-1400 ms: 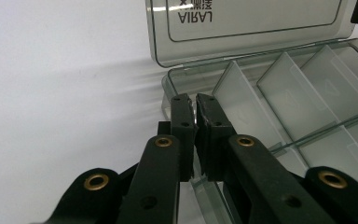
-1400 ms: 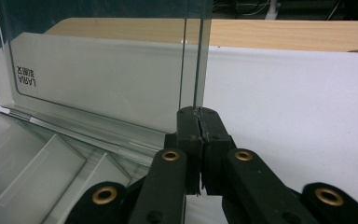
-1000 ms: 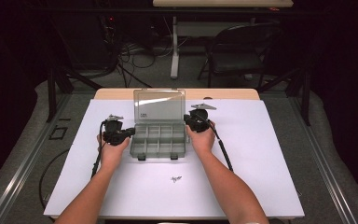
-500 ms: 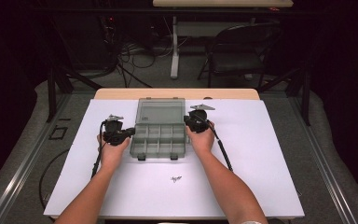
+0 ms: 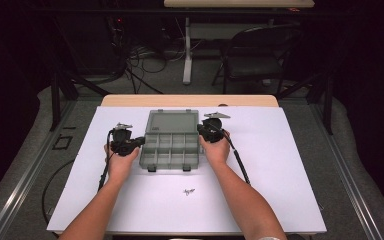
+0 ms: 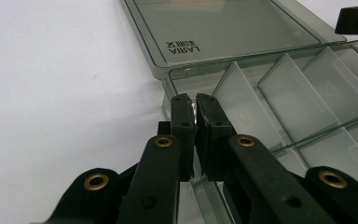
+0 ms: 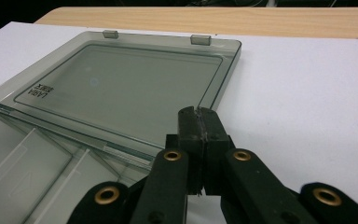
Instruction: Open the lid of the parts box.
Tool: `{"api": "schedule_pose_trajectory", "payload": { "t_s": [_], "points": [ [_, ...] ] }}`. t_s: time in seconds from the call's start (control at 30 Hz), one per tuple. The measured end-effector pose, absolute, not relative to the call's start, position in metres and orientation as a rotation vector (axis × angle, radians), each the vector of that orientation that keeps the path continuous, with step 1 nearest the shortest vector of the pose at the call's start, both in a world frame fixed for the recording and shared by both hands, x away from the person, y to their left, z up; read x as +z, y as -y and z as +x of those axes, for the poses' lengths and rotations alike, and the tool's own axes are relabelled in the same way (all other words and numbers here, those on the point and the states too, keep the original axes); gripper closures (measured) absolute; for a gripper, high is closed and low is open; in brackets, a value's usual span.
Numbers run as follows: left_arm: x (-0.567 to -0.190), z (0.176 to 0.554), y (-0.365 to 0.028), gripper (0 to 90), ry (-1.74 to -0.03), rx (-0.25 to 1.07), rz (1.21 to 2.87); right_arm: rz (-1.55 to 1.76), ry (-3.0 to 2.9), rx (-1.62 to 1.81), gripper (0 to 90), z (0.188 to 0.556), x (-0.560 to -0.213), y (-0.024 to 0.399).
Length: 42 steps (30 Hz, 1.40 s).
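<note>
Jaws on the left gripper (image 6: pixel 195 105) pinch the thin side wall of the box (image 5: pixel 171 150) at center frame in the high view; those of the right gripper (image 7: pixel 198 114) are pressed together at the box's opposite edge, and we cannot tell whether they catch the wall. The lid (image 7: pixel 121 88) lies flat open toward the top of the frame, and the compartments (image 6: pixel 307 88) appear bare. We judge the step to be steadying the box: we keep both grips level and avoid twisting the thin plastic.
</note>
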<state>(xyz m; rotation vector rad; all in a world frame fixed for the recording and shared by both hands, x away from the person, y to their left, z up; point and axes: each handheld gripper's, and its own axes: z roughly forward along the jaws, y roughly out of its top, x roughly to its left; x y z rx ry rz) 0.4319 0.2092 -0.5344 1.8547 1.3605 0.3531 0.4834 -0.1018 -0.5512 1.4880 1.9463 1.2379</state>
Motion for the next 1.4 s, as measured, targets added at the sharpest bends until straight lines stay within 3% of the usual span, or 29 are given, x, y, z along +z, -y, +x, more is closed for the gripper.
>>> {"api": "schedule_pose_trajectory", "payload": {
  "t_s": [0.33,0.63,0.93,1.17,1.4],
  "points": [
    [-0.535,0.432,-0.211,83.4,-1.366,0.322,1.828,1.488,-1.948,1.235,88.0,0.483,-0.551,0.101],
    [-0.532,0.426,-0.215,70.0,-1.367,0.304,1.801,1.397,-1.966,1.239,71.3,0.467,-0.542,0.104],
    [-0.52,0.403,-0.219,48.7,-1.322,0.355,1.804,1.254,-2.007,1.257,55.9,0.425,-0.522,0.117],
    [-0.516,0.385,-0.224,42.8,-1.225,0.372,1.807,1.096,-2.043,1.221,43.8,0.39,-0.52,0.119],
    [-0.52,0.364,-0.225,39.9,-1.175,0.371,1.836,1.066,-2.073,1.288,41.7,0.369,-0.517,0.124]
  ]
}}
